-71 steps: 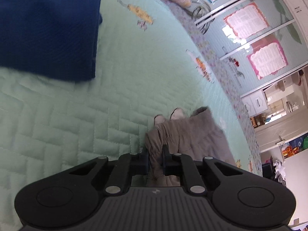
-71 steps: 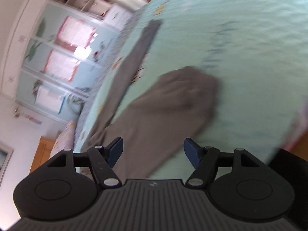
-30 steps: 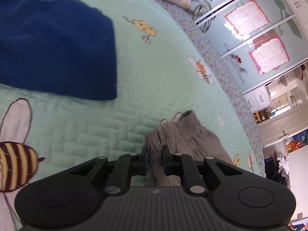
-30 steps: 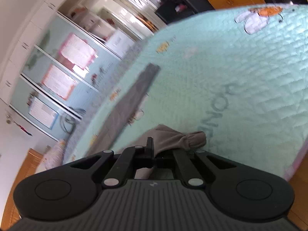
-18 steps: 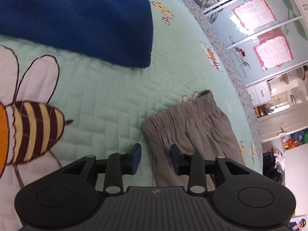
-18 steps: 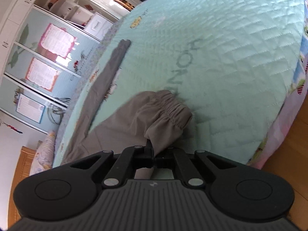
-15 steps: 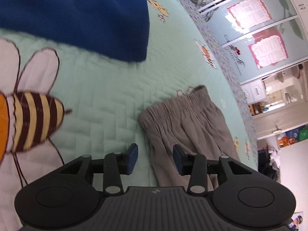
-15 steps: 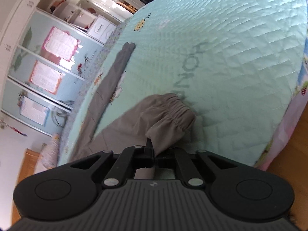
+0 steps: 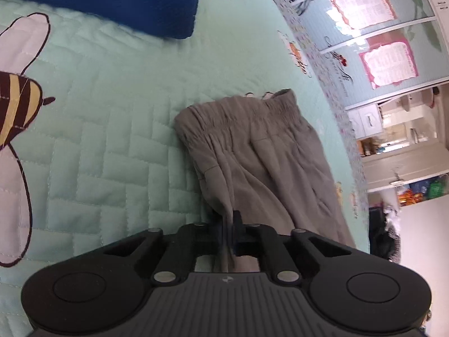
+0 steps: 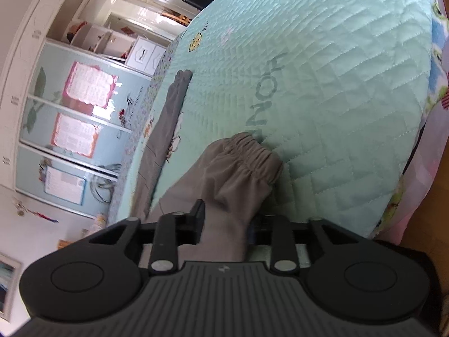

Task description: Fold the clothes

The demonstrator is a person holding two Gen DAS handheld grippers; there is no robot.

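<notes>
Grey trousers (image 9: 261, 151) on the bed (image 9: 112, 118): left gripper (image 9: 230, 229) has re-clamped a side edge; right gripper (image 10: 226, 224) fingers are spreading, releasing the cuff.

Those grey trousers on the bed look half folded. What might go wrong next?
The left tongs are shut on a thin pinch of the grey trousers; it could slip free. The right tongs are opening around the cuff end, which lies near the bed edge and might slide off.
</notes>
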